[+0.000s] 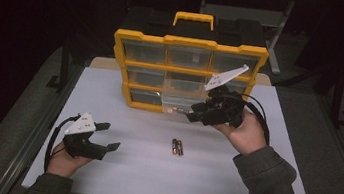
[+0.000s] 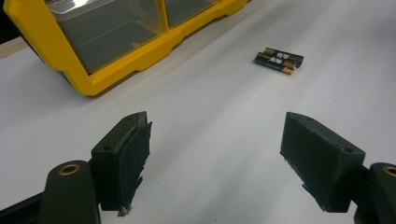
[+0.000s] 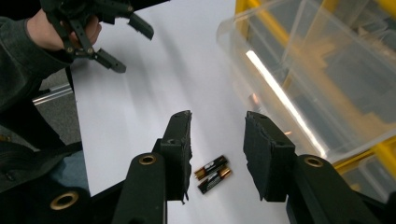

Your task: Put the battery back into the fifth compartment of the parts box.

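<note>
Two AA batteries [image 1: 177, 146] [image 2: 279, 60] [image 3: 212, 173] lie side by side on the white table [image 1: 149, 175]. A yellow organizer [image 1: 142, 36] [image 2: 112, 77] with clear drawers stands upright behind them. Its lower middle clear drawer [image 1: 179, 99] [image 3: 299, 84] is pulled out towards me. My right gripper [image 1: 190, 114] [image 3: 217, 123] hovers by that drawer's front, above the batteries, open with nothing between its pads. A small coppery object shows dimly through the drawer's wall; I cannot tell what it is. My left gripper [image 1: 111, 136] [image 2: 215, 126] [image 3: 135, 49] rests at the front left, open wide and empty.
The organizer has a yellow carry handle [image 1: 194, 19] on top and stands near the table's far edge. Dark floor and metal frame legs surround the table. A person's sleeves come in over the front edge.
</note>
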A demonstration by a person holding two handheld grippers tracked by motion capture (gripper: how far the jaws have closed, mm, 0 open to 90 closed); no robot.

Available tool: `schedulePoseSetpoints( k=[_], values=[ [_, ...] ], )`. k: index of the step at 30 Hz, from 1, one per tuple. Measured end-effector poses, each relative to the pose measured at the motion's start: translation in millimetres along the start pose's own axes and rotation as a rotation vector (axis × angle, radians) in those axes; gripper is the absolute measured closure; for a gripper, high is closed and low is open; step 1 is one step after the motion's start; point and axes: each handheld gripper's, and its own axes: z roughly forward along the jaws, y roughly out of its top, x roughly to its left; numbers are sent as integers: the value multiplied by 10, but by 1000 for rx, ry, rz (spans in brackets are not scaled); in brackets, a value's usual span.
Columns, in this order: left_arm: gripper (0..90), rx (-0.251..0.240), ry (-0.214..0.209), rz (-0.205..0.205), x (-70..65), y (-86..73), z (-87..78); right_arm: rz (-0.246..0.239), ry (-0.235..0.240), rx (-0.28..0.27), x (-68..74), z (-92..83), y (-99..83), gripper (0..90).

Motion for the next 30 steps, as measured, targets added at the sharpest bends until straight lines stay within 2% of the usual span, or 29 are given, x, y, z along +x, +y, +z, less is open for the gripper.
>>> schedulePoseSetpoints(
  k=[7,9,10,13,16,19,30],
  values=[
    [232,-4,-1,0,1,-2,-6,26,-1,15,86,129,-167,576],
    [232,15,5,21,18,7,-25,32,4,20,92,180,-213,571],
    [232,-5,4,11,11,3,-14,32,3,26,92,208,-238,568],
    [232,2,3,2,8,3,-14,38,5,37,86,292,-314,553],
    [232,-5,0,-4,3,-3,-5,64,14,46,95,358,-378,548],
    [232,2,4,14,18,-3,-14,71,6,61,86,456,-463,546],
    [234,3,4,-4,16,-14,-28,105,-20,100,89,760,-707,543]
  ],
)
